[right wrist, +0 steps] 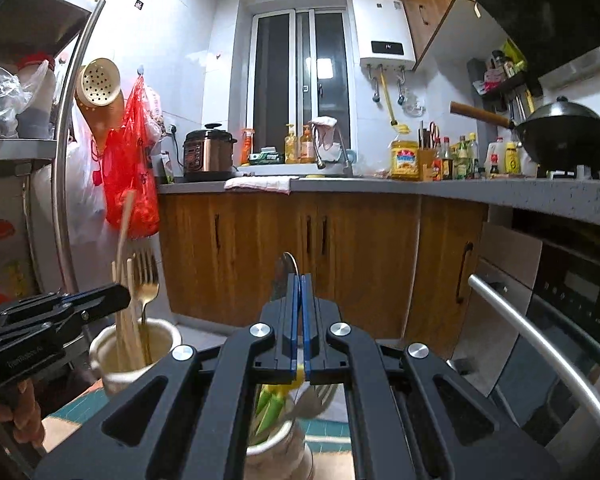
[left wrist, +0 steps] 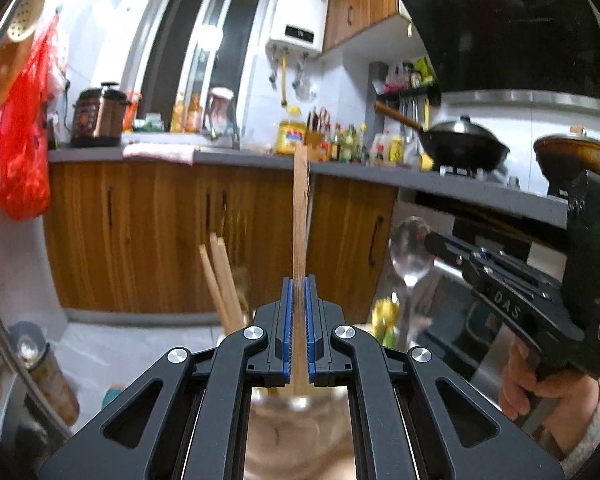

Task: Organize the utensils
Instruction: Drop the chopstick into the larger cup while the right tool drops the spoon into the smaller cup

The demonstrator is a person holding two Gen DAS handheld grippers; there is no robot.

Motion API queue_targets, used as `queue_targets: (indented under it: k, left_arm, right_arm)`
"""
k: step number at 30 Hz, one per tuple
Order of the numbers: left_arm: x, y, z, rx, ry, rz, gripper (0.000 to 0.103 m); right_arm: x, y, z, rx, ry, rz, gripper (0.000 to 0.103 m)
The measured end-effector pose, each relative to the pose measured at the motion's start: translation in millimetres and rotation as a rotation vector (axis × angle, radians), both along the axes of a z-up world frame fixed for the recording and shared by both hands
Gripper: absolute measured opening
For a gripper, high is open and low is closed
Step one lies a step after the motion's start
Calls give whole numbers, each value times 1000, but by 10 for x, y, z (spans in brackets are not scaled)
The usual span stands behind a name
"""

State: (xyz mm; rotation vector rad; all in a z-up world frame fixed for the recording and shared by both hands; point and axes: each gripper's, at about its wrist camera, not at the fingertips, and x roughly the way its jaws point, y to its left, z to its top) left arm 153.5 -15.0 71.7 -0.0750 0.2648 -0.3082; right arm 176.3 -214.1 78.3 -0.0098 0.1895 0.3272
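While the left tool (left wrist: 299, 300) clamps an upright wooden chopstick (left wrist: 300, 208) above what looks like its cup (right wrist: 134, 344), the right tool (right wrist: 300, 300) pinches a slippery steel spoon (left wrist: 410, 250); both are stiff, light, best gripped mid-shaft.

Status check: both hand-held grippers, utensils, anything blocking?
Left hand-held gripper shut on chopstick, upright. Right hand-held gripper shut on spoon. Cream holder with chopsticks and fork below left. Nothing blocking.

red bag (right wrist: 130, 160) by window (right wrist: 300, 84), wok (right wrist: 566, 140) on grey ctr (right wrist: 420, 188).
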Motion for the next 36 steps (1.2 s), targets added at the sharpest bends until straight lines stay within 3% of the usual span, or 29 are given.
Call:
queue_targets:
  k: [7, 13, 19, 21, 25, 29, 36]
  left_arm:
    - [-26, 1, -78, 39, 124, -4, 7]
    - [16, -12, -128, 74, 165, 7, 7]
    - [-4, -24, -105, 75, 165, 12, 29]
    - [-26, -17, -95, 75, 158, 9, 42]
    - [-54, -12, -56, 89, 140, 14, 46]
    - [-67, 4, -33, 80, 149, 18, 53]
    - [-213, 60, 45, 83, 146, 35, 54]
  right_arm:
    - [-37, -12, -81, -8, 51, 25, 2]
    - [44, 48, -85, -12, 94, 81, 2]
    - [250, 106, -63, 27, 164, 155, 3]
    - [293, 128, -59, 30, 180, 162, 4]
    - [330, 167, -56, 27, 198, 172, 6]
    - [299, 172, -39, 30, 204, 177, 27]
    - [20, 59, 107, 43, 200, 143, 29]
